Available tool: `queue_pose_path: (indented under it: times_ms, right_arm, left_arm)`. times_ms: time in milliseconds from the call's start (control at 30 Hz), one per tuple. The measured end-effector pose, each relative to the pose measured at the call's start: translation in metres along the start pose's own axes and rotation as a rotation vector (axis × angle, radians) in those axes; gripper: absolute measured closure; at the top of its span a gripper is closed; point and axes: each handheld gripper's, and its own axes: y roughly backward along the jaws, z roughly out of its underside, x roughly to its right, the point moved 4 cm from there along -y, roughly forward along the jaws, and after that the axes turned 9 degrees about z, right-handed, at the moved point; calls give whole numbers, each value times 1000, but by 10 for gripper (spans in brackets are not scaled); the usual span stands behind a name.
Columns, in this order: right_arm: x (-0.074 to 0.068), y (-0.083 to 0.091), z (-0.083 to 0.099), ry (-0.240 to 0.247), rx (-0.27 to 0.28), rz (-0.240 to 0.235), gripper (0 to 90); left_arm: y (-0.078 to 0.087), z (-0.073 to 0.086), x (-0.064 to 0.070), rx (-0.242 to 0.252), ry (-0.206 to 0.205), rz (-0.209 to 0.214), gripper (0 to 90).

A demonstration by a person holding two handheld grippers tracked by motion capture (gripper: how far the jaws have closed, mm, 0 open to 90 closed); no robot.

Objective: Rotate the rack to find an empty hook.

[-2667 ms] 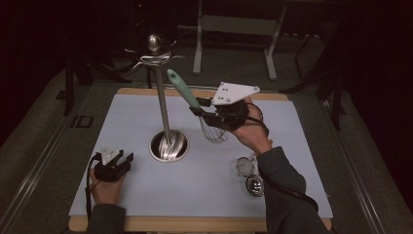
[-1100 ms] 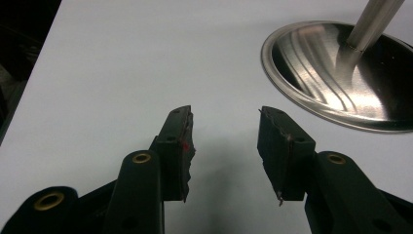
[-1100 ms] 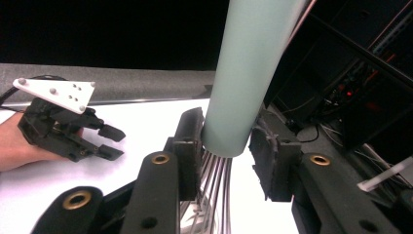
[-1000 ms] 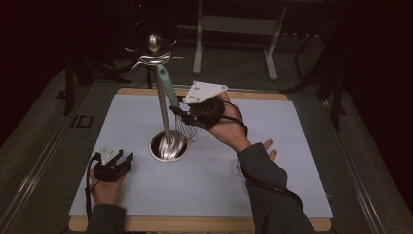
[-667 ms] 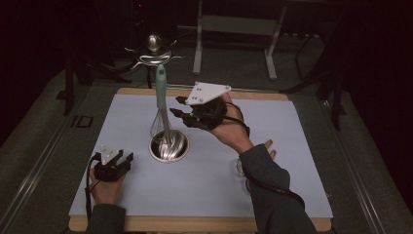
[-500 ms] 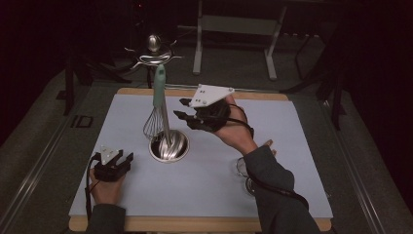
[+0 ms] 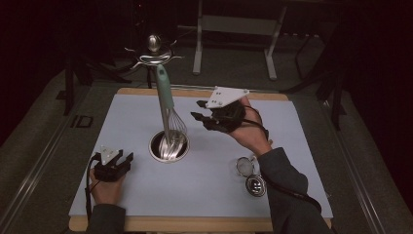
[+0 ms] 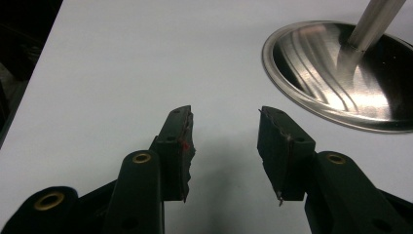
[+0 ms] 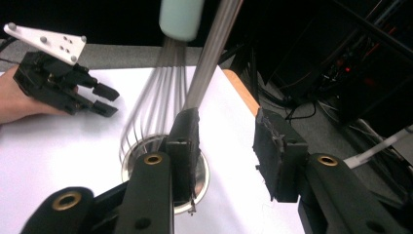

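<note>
The right gripper (image 7: 198, 111), jaws apart and empty, hovers just beside the hanging whisk (image 7: 168, 107), wrist raised above the table (image 7: 292, 146).

Dark lab: cable tangle (image 9: 311, 92), metal stand legs (image 7: 234, 44).

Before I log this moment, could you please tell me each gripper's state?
Left gripper: open, holding nothing, resting on the table.
Right gripper: open, holding nothing, beside the hanging whisk.
</note>
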Motion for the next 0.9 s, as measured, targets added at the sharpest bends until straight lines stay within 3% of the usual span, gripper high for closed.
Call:
queue_pose_path:
  times_ms: [433,900]
  right_arm:
    - [5,1,29,-62,-35,-27,606]
    - [9,-1,75,-138,-93,-27,596]
  left_arm:
    - [3,0,0,26,8,-11,583]
    - [4,-1,-2,44,29,-10,617]
